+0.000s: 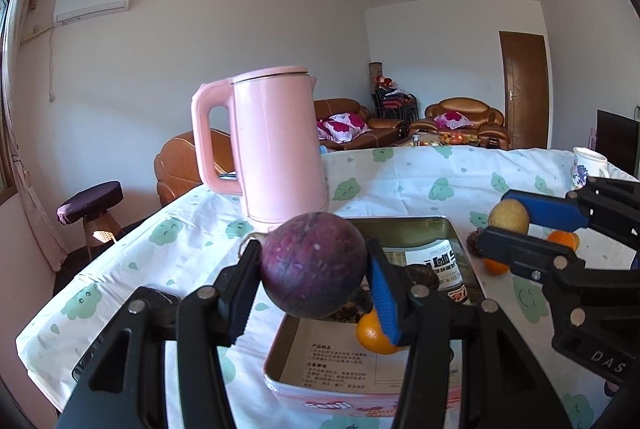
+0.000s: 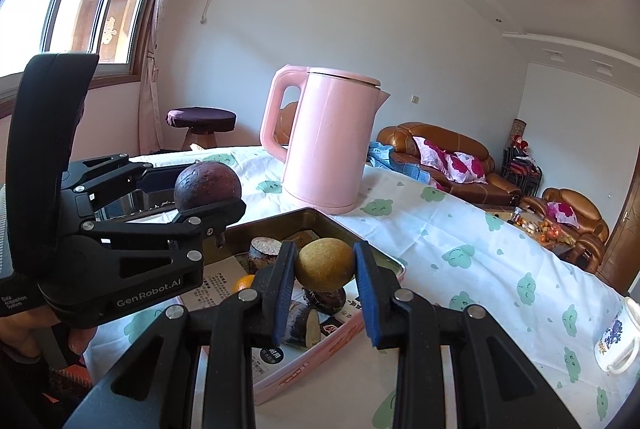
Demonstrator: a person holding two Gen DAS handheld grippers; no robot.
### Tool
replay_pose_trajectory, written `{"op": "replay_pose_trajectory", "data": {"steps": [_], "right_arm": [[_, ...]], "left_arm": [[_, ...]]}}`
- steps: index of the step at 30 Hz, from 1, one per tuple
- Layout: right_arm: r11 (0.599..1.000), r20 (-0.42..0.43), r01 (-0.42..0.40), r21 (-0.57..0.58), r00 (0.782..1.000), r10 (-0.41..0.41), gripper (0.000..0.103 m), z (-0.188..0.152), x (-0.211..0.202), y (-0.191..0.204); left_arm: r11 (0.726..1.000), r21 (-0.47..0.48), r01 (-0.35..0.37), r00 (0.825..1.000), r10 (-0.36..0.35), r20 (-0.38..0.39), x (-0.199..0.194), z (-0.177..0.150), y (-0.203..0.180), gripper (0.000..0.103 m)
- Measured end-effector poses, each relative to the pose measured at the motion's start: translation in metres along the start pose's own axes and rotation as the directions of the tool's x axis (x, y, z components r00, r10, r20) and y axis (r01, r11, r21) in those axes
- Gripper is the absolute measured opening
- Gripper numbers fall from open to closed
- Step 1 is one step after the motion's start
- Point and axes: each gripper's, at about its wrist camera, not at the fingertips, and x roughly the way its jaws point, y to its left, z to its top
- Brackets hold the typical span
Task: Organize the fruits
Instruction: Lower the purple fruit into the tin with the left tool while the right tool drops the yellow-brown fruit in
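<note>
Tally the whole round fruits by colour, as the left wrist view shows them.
purple fruit: 1
yellow fruit: 1
orange fruit: 3
Total: 5

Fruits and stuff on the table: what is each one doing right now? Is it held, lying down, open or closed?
Purple fruit: held up in the left gripper.
Yellow fruit: held up in the right gripper.
Tin box: open, no lid on it.
Orange: lying inside the tin box.
Pink kettle: upright, lid closed.
Mug: on the tablecloth, tilt unclear.
</note>
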Motion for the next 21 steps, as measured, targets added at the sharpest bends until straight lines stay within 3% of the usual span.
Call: {"op": "replay_pose_trajectory", "data": {"steps": [10,21], "right_arm": [[0.999,-0.066,-0.049,0.007,0.997,0.049,0.031,-0.007,0.013,0.007],[0.993,-0.169,-0.12,0.012,0.978,0.12,0.031,-0.019,0.03,0.015]], "left_arm": [[1.0,0.025,0.005,0.998,-0.003,-0.06,0.009,-0.007,0.005,0.053],[0.997,0.075,0.022,0.991,-0.012,-0.134,0.021,-0.016,-0.005,0.053]]}}
